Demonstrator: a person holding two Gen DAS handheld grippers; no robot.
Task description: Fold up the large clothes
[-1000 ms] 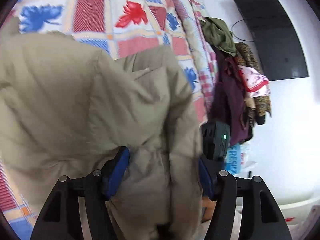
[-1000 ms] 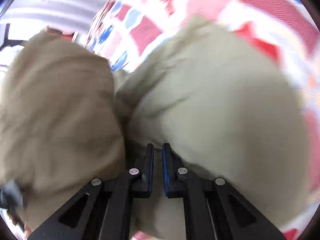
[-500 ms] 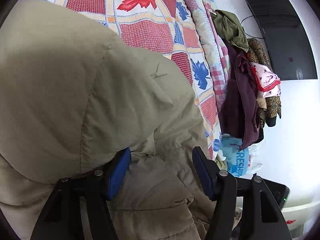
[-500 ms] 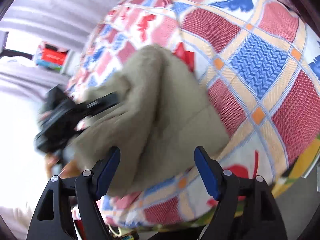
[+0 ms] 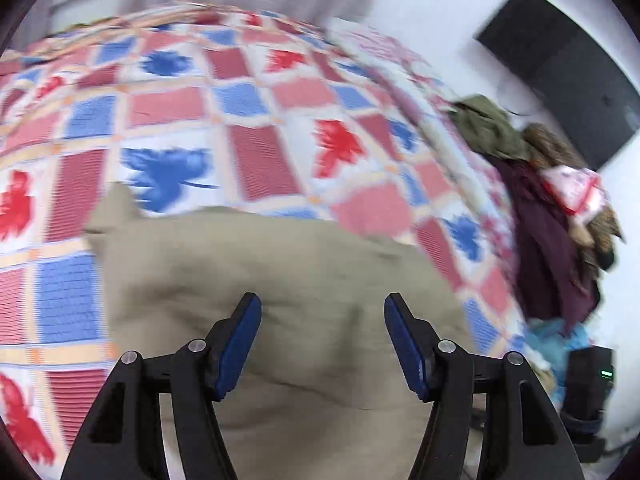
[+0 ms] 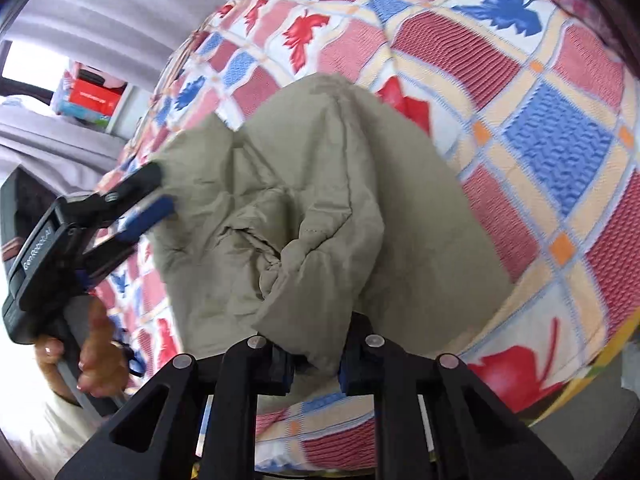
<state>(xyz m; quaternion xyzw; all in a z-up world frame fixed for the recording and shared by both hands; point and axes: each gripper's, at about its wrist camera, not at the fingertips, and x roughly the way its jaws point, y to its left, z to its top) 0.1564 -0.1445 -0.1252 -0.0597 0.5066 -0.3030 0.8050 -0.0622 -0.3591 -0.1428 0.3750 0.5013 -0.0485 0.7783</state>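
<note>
Beige coat: bunched on quilt near the bed's edge. Right gripper: jaws just closed, clenched on a coat fold. Left gripper: jaws released, nothing between, coat below. Ahead of both: bare quilt. Clothes pile right of left jaws.

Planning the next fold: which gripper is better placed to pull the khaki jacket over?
Right. The right gripper is already shut on a bunched edge of the khaki jacket; the left gripper is open, holding nothing.
</note>
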